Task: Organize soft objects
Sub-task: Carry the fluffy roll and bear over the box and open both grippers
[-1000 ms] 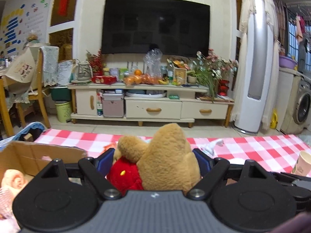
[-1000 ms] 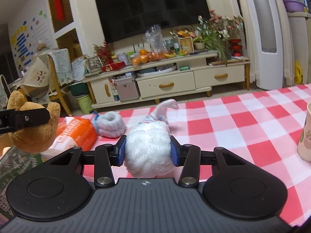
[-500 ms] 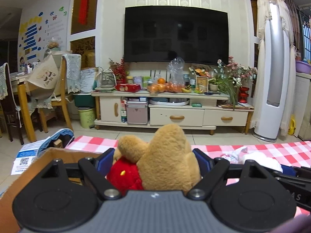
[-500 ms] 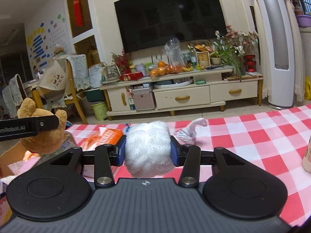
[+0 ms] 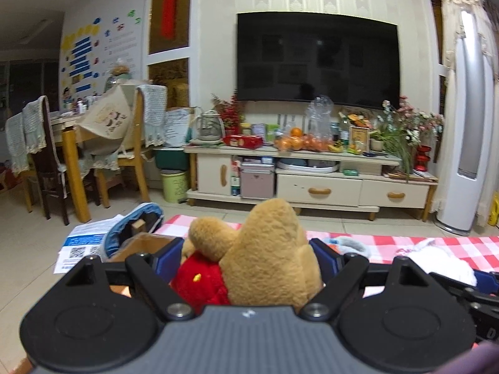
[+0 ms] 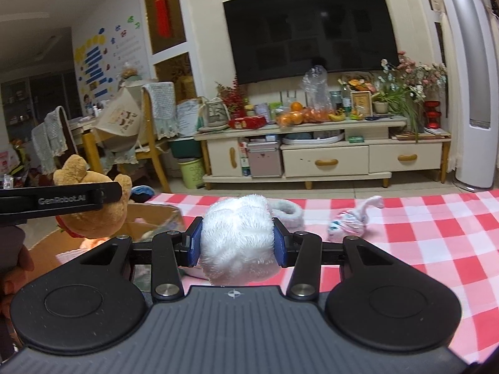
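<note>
A tan plush bear in a red shirt (image 5: 268, 255) is being gripped by the left gripper (image 5: 249, 258) at lower centre, above the open brown cardboard box (image 6: 149, 218), while a fluffy white plush toy (image 6: 237, 240) is being clamped in the right gripper (image 6: 237, 243) over the red-and-white checked tablecloth (image 6: 405, 237). The carry-to-box step is judged to be under way; next, each toy is likely to be lowered into the box at lower left and released.

Legible text, one item: "GenRoboT.AI", pale lettering on the black finger (image 6: 59, 201) of the left gripper, at nine o'clock in the right wrist view.

Not legible: printed sheet with QR codes (image 5: 81, 247), at eight o'clock in the left wrist view; coloured wall chart (image 5: 84, 59), at ten o'clock, too blurred.
</note>
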Demonstrator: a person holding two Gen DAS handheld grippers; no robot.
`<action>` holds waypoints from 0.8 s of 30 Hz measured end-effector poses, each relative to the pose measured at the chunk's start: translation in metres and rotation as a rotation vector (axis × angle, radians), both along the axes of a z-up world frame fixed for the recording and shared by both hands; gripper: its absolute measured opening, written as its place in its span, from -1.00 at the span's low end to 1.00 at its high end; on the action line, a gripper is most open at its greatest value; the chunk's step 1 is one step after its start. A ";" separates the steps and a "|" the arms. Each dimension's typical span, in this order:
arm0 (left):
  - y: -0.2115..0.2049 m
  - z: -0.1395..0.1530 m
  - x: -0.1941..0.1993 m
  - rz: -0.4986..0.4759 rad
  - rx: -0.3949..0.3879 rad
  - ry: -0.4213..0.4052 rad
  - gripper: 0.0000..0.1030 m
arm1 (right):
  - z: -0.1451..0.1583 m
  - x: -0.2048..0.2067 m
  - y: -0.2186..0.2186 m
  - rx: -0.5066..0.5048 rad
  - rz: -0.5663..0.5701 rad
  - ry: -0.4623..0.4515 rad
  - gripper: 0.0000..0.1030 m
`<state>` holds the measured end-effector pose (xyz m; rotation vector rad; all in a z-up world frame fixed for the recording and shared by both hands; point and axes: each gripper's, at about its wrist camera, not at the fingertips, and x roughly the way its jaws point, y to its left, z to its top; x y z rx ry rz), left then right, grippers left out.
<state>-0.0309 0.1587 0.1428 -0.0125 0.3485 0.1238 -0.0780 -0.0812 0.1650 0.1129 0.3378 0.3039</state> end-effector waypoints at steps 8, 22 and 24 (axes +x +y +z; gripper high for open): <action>0.030 0.000 0.001 0.084 -0.020 0.011 0.64 | 0.019 -0.007 0.040 -0.034 0.072 -0.028 0.07; 0.084 -0.003 0.000 0.202 -0.084 0.042 0.65 | 0.031 0.009 0.096 -0.064 0.189 -0.003 0.07; 0.089 -0.004 0.001 0.214 -0.087 0.048 0.65 | 0.028 0.010 0.102 -0.069 0.202 0.012 0.07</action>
